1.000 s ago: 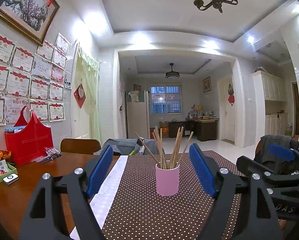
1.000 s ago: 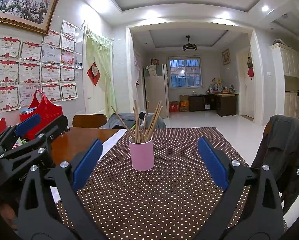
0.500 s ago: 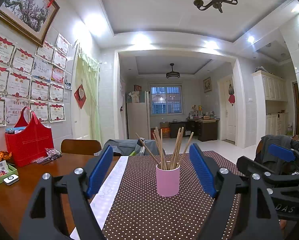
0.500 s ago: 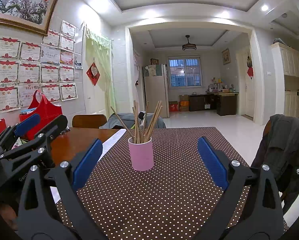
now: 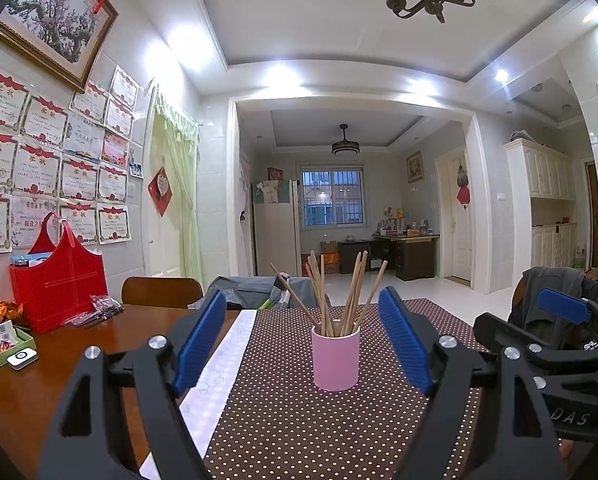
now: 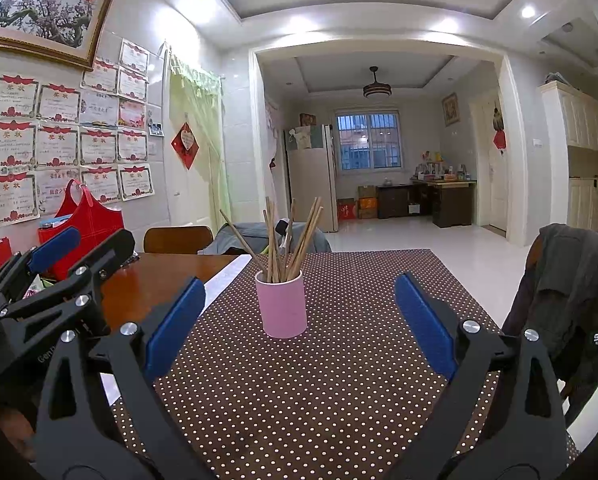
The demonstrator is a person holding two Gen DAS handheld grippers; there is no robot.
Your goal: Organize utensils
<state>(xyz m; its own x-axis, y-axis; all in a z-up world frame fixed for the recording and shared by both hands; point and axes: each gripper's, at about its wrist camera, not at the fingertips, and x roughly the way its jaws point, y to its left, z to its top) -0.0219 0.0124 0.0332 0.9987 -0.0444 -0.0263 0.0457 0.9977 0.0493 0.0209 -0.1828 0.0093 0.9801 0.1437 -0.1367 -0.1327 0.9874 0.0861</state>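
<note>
Pink cup of chopsticks stands upright on a dotted tablecloth, ahead of both claws.

Left gripper and right gripper hover spread wide, empty, untouching; bare cloth surrounds the cup.

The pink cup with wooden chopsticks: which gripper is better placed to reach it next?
Probably the left gripper: the pink cylindrical cup of wooden chopsticks sits almost centred between its open fingers. For the right gripper, also open, it stands left of centre.
</note>
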